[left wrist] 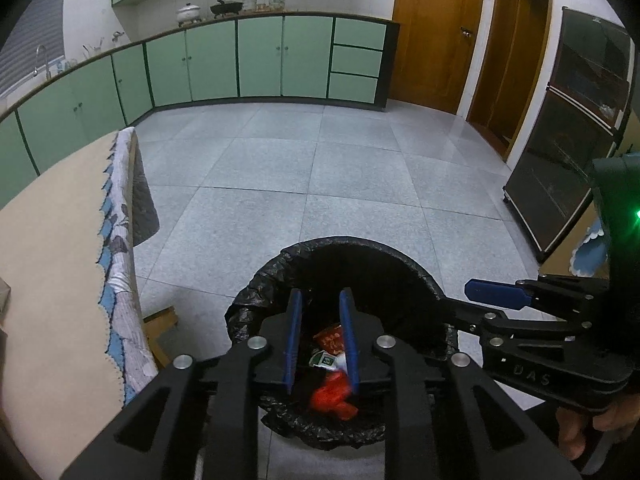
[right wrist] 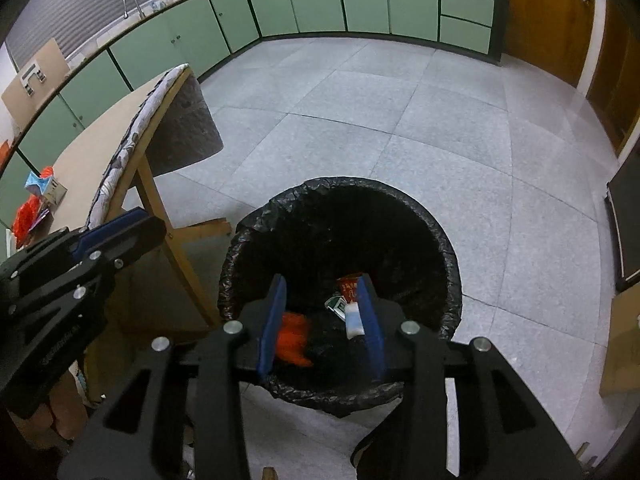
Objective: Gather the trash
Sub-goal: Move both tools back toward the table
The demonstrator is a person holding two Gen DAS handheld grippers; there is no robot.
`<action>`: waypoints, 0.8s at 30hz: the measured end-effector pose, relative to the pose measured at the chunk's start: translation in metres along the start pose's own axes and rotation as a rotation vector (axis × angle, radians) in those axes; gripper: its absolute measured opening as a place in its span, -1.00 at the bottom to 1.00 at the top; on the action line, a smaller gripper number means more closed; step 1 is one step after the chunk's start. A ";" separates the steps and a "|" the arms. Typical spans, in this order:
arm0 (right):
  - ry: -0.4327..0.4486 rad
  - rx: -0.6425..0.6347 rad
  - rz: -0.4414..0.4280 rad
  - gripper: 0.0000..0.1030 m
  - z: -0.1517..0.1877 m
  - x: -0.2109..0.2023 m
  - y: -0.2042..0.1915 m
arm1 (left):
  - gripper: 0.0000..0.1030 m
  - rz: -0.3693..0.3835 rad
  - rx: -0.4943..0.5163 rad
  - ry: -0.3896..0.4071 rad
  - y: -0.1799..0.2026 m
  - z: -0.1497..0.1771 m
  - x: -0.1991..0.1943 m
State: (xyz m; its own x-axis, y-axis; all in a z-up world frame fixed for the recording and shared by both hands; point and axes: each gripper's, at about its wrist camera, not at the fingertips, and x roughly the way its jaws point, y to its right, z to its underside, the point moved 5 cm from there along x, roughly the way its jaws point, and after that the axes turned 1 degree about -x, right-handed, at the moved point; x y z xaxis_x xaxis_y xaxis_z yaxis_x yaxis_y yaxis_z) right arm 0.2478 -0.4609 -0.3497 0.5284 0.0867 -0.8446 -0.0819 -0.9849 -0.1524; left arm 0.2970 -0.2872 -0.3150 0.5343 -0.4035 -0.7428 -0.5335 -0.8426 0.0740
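Observation:
A bin lined with a black bag (left wrist: 400,268) (right wrist: 448,248) stands on the floor below both grippers. Inside lie an orange-red wrapper (left wrist: 334,398) (right wrist: 294,338), a red packet (left wrist: 332,338) (right wrist: 349,286) and a green-white packet (left wrist: 326,360) (right wrist: 336,305). My left gripper (left wrist: 322,340) is open and empty over the bin's near side. My right gripper (right wrist: 322,324) is open and empty over the bin; it also shows at the right in the left wrist view (left wrist: 496,294). More trash (right wrist: 34,204) lies on the table.
A table with a beige top and patterned cloth edge (left wrist: 120,240) (right wrist: 132,140) stands to the left on wooden legs (right wrist: 176,248). Green cabinets (left wrist: 260,56) line the far wall. A dark glass cabinet (left wrist: 568,132) stands at right. The floor is grey tile (left wrist: 320,184).

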 end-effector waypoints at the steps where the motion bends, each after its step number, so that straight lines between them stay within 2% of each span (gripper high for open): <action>1: 0.001 -0.001 -0.002 -0.29 -0.001 -0.001 -0.001 | -0.62 -0.003 0.000 0.003 -0.001 0.000 -0.002; 4: 0.006 -0.012 0.000 -0.29 -0.002 -0.006 -0.006 | -0.59 -0.005 -0.011 0.021 -0.004 0.000 -0.015; 6: 0.014 -0.019 -0.003 -0.29 -0.002 -0.013 -0.011 | -0.43 -0.013 -0.017 0.031 -0.011 0.001 -0.024; 9: 0.027 -0.036 -0.009 -0.29 -0.004 -0.023 -0.022 | -0.36 -0.043 -0.033 0.052 -0.023 0.004 -0.045; 11: 0.033 -0.049 -0.015 -0.22 -0.004 -0.032 -0.032 | -0.30 -0.073 -0.058 0.066 -0.038 0.009 -0.063; 12: 0.045 -0.061 -0.025 -0.19 -0.004 -0.040 -0.042 | -0.19 -0.090 -0.069 0.073 -0.044 0.011 -0.070; 14: 0.071 -0.086 -0.050 -0.03 -0.003 -0.054 -0.062 | 0.01 -0.136 -0.098 0.091 -0.062 0.019 -0.090; 17: 0.087 -0.144 -0.105 0.17 0.000 -0.068 -0.103 | 0.18 -0.222 -0.151 0.118 -0.095 0.038 -0.125; 21: 0.083 -0.239 -0.197 0.21 0.007 -0.070 -0.171 | 0.37 -0.363 -0.246 0.158 -0.151 0.072 -0.175; 24: 0.070 -0.295 -0.263 0.22 0.013 -0.067 -0.219 | 0.43 -0.472 -0.322 0.179 -0.192 0.100 -0.207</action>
State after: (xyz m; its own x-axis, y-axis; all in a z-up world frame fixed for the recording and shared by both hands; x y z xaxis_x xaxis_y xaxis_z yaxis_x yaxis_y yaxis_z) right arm 0.2194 -0.2495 -0.2666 0.5557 0.3412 -0.7581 0.3049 -0.9320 -0.1960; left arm 0.2234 -0.0063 -0.2423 0.7820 0.0110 -0.6232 -0.0004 -0.9998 -0.0181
